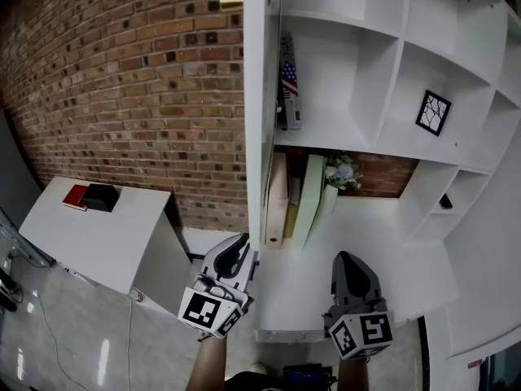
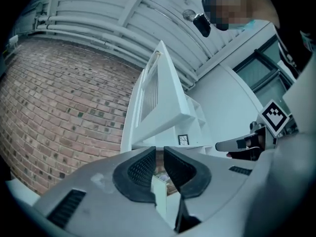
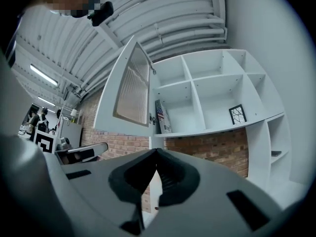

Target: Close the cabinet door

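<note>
The door (image 1: pixel 252 96) stands open, swung out from the left edge of the cabinet (image 1: pixel 358 141) so that you see it edge-on. Its brass knob (image 1: pixel 230 3) points toward the brick wall (image 1: pixel 122 80). Your left gripper (image 1: pixel 242 247) is raised near the door's lower corner, at the front left corner of the table (image 1: pixel 374 235); contact with the door cannot be made out. Its fingers are pressed almost together with only a slit between them, and they pinch nothing. Your right gripper (image 1: pixel 352 259) hangs over the table's front edge, well to the right of the door. Its fingers meet at the tips and hold nothing. Inside the cabinet, a book (image 1: pixel 289 84) leans just behind the door's hinge side, and a framed picture (image 1: pixel 432 112) stands in a compartment further right.
</note>
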Available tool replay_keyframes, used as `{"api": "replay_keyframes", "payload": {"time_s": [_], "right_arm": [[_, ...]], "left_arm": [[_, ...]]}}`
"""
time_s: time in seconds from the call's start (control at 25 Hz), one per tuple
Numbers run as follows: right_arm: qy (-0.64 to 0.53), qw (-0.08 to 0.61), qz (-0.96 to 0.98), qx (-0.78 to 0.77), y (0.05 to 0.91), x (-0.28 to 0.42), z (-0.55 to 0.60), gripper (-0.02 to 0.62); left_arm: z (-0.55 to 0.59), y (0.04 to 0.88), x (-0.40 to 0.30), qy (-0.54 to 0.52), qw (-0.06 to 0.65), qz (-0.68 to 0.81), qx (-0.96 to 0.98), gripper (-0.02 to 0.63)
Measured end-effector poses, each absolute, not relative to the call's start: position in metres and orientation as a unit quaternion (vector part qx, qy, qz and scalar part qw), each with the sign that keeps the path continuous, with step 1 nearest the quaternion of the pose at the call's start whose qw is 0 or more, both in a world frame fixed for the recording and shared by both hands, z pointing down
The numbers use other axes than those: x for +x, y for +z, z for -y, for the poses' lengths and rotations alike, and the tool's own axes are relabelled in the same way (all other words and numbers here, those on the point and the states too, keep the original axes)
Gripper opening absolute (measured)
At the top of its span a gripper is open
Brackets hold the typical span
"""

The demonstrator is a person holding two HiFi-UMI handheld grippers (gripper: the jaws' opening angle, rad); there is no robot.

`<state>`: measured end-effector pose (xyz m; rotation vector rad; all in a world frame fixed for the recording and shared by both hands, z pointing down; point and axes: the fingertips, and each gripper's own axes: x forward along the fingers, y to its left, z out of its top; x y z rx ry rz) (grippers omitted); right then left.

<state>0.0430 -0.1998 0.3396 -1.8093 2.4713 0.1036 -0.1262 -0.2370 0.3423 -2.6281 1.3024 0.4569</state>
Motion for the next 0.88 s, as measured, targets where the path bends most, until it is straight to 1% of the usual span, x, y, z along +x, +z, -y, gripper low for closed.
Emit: {"api": "replay_keyframes", "payload": {"time_s": [0.16, 0.2, 0.32, 0.44, 0.64, 0.88], "right_arm": [[0.03, 0.04, -0.802, -0.595, 0.339, 0.045, 0.201, 0.0], [0.028, 0.04, -0.801, -0.596, 0.34, 0.044, 0.203, 0.0], [0.029, 0.041, -0.807, -0.589, 0.338, 0.037, 0.204, 0.0], [0.042, 0.039, -0.815, -0.576, 0.333, 0.029, 0.205, 0.0], [0.043, 0.038, -0.816, -0.576, 0.333, 0.034, 0.212, 0.0], [0.052, 0.036, -0.821, -0.568, 0.327, 0.036, 0.213, 0.0]], "left_arm": [[0.24, 0.342, -0.123, 0.146, 0.096, -0.43, -0.886, 0.034], [0.24, 0.342, -0.121, 0.14, 0.102, -0.426, -0.888, 0.047], [0.24, 0.34, -0.115, 0.119, 0.12, -0.424, -0.89, 0.132], [0.238, 0.328, -0.113, 0.125, 0.137, -0.432, -0.883, 0.18], [0.235, 0.312, -0.107, 0.142, 0.166, -0.428, -0.877, 0.198], [0.229, 0.298, -0.101, 0.157, 0.184, -0.422, -0.874, 0.196]]}}
